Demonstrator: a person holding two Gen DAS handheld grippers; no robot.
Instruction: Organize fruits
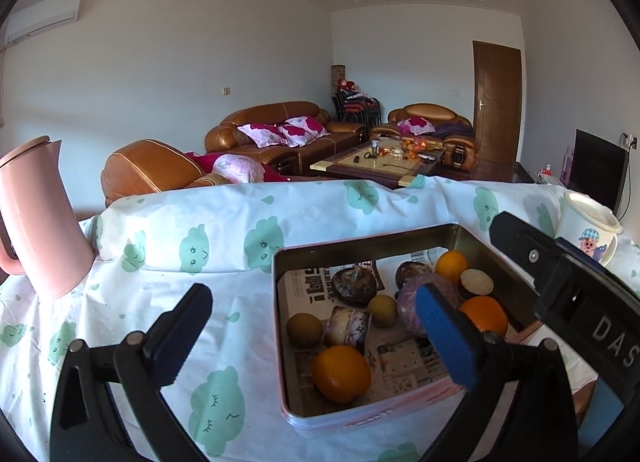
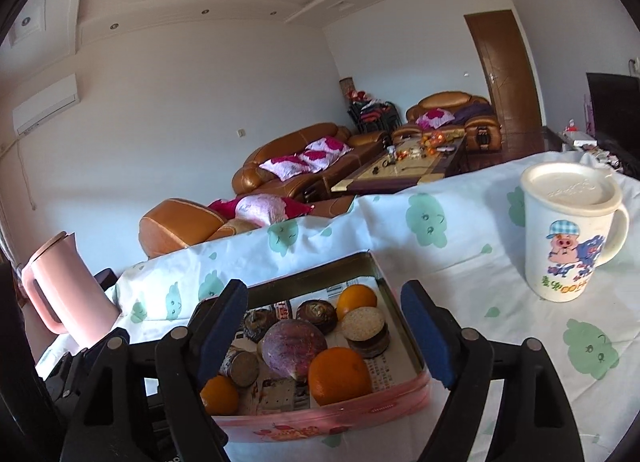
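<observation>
Fruits [image 2: 339, 376] lay in the tin [image 2: 404, 326] near the table's front edge, directly ahead of both grippers; left gripper [image 1: 316, 338] gaped wide, right gripper [image 2: 324, 334] stood open, both empty.

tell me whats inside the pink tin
The pink tin holds three oranges, small brownish fruits, a purple round one and dark pieces, all on newspaper. The tin's bottom is covered.

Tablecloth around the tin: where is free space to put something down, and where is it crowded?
Bare tablecloth lies between the pink jug and the tin, and between the tin and the lidded mug. Inside the tin it is crowded: oranges, other fruits, little paper lining free.
</observation>
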